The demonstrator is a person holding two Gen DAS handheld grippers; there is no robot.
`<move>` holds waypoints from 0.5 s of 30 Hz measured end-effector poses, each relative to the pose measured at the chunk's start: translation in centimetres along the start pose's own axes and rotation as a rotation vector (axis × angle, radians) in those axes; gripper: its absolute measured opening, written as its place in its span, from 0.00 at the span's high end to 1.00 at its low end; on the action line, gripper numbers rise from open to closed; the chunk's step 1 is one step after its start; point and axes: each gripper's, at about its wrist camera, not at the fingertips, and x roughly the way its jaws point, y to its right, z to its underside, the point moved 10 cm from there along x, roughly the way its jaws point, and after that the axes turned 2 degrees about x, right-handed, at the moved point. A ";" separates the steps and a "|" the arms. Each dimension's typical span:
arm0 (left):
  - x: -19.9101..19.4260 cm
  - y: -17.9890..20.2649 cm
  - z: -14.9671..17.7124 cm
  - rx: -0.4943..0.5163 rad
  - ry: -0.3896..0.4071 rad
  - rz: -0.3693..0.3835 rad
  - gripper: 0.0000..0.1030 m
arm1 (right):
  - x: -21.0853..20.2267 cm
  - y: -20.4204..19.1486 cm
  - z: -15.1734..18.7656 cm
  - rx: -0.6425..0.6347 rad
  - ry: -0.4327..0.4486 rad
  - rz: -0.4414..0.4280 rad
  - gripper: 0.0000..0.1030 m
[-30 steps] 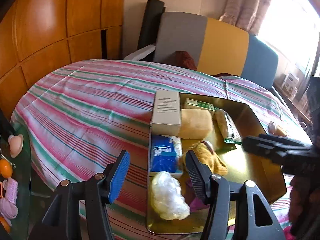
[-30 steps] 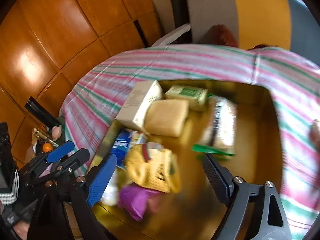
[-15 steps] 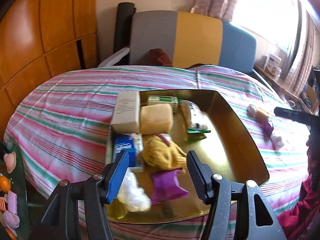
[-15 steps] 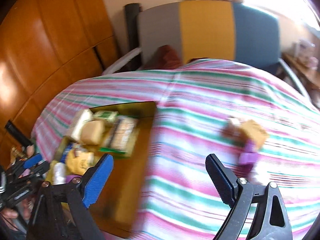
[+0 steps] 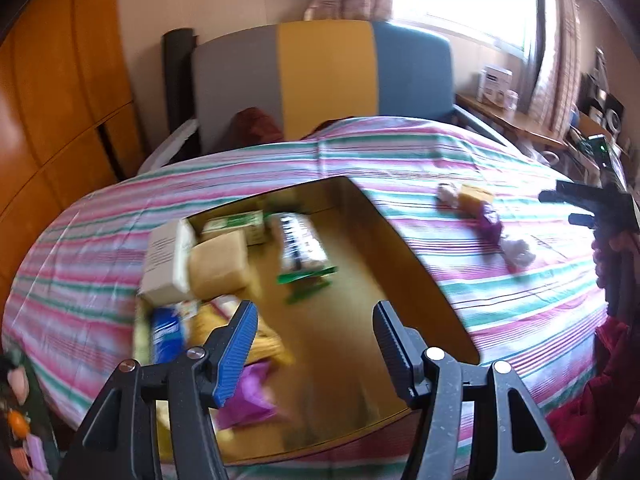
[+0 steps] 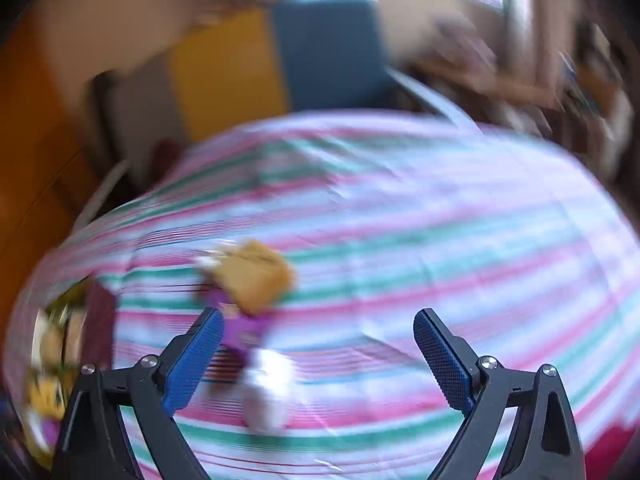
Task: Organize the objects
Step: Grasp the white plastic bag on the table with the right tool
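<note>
Striped cloth (image 5: 400, 152), soft pink/green/white, covers the rounded table. Shiny gold tray (image 5: 404, 256), flat w/ low walls, holds boxes, a tan block and crinkly packets. Loose items on cloth right of tray: tan block (image 6: 252, 276), purple wrapper (image 6: 244, 328), white crumpled bit (image 6: 264, 392). My left claw (image 5: 314, 336) hangs empty, part open, over tray. My right claw (image 6: 318, 340) empty, jaws opening; a sec ago it was above the tray, now over the loose items.

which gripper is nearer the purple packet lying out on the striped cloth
Right. The right gripper hangs just over the purple packet, jaws opening and empty. The left gripper is over the gold tray, with the packet off to its right.
</note>
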 end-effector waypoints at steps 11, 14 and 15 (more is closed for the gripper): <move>2.3 7.9 -1.1 0.129 -0.037 0.078 0.41 | 0.8 2.9 0.0 0.177 -0.059 -0.019 0.05; 3.0 9.3 -0.9 0.148 -0.053 0.090 0.41 | 0.8 2.5 0.3 0.166 -0.065 -0.026 0.04; 3.1 9.7 -0.9 0.155 -0.058 0.094 0.41 | 0.9 2.5 0.4 0.164 -0.069 -0.025 0.03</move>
